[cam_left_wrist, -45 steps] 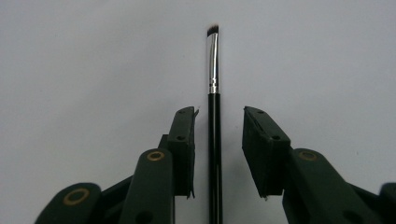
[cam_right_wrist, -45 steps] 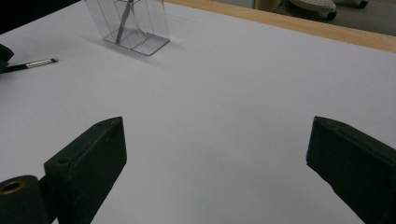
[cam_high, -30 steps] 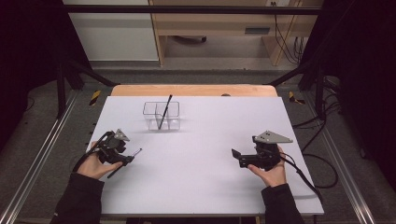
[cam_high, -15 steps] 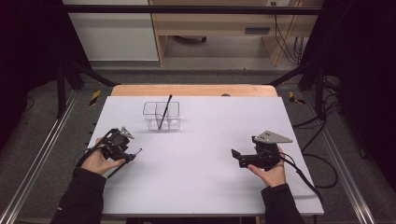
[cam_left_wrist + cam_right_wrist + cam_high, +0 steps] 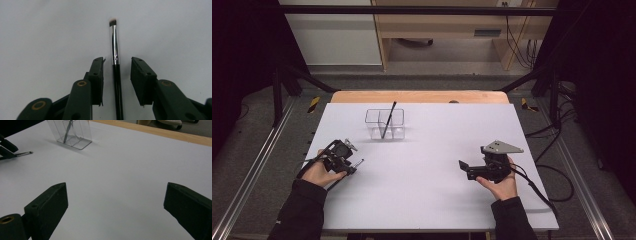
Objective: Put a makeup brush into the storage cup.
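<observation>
Between left claw (image 5: 117,82) jaws, brush (image 5: 115,65), bristles pointing away, lengthwise

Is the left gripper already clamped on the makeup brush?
Not yet. The left gripper has just been closing, but gaps show between both pads and the makeup brush lying between them.

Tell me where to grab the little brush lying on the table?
Grip the brush on its black handle, just behind the shiny metal sleeve. It lies flat on the table, so come from above, one jaw each side. The left hand-held gripper already straddles it there, jaws closing in, not yet touching.
</observation>
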A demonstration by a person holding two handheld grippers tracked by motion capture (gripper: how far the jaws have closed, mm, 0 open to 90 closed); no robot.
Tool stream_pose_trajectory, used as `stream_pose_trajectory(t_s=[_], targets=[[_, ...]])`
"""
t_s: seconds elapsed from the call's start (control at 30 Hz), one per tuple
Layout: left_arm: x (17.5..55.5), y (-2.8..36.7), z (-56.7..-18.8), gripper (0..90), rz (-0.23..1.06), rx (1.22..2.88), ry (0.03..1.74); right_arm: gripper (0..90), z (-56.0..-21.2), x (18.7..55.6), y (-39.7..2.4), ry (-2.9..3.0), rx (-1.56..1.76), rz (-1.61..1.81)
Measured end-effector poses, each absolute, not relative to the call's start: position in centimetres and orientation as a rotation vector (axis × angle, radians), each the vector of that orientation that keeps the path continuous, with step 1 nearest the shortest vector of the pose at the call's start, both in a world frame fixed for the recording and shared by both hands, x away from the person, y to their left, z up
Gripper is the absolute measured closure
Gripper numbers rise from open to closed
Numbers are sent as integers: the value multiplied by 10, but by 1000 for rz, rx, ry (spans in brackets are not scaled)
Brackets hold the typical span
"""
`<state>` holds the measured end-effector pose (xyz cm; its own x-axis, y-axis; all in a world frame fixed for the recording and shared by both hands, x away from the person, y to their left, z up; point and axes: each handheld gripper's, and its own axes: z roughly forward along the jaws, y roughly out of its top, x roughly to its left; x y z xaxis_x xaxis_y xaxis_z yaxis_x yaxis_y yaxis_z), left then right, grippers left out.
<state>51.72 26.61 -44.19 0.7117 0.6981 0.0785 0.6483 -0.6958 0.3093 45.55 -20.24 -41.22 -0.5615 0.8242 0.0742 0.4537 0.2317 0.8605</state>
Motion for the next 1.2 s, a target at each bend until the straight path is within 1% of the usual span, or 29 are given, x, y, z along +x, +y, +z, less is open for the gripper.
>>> stream_pose_trajectory(t_s=[0.23,0.33,0.77,0.9,1.2], targets=[[516,274,-446,687,213,2610,1090,57,-413,456,-201,2119,1181,1261],[515,275,-446,718,205,2601,1101,57,-414,456,-201,2120,1179,1261],[514,275,-446,789,184,2604,1118,56,-415,456,-200,2124,1181,1256],[514,274,-446,825,187,2616,1110,56,-414,456,-201,2119,1180,1260],[514,272,-446,831,189,2631,1112,56,-414,456,-201,2121,1180,1257]])
